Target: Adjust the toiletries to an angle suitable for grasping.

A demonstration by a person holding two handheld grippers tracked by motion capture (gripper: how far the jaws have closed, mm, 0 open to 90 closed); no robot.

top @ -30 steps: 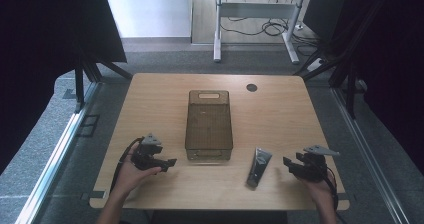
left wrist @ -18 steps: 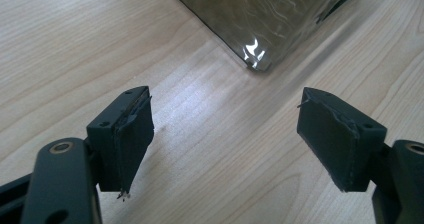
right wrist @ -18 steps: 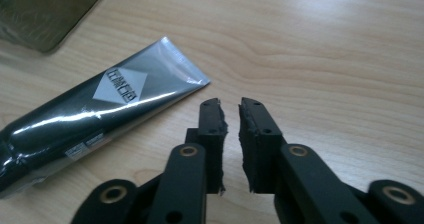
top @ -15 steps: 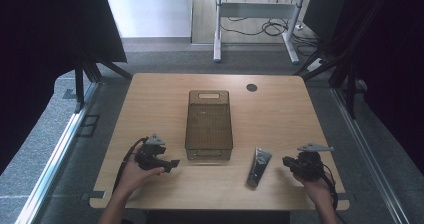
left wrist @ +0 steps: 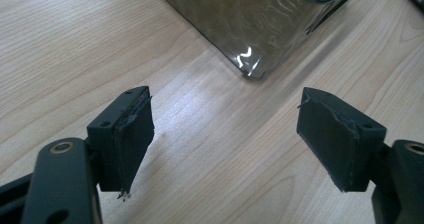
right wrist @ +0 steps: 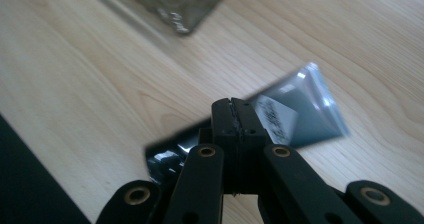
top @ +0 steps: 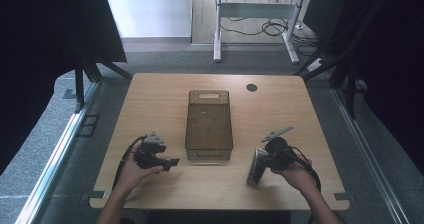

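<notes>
You are working in a lab-style recording bay: a light wooden bench [top: 165, 99] on grey carpet [top: 45, 149], black curtains [top: 45, 29] at both sides, and loose cables [top: 265, 28] under a white metal desk frame [top: 217, 31] beyond.

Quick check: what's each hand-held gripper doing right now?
Left hand-held gripper: open, nothing between the jaws.
Right hand-held gripper: just closed on the grey foil packet.
</notes>
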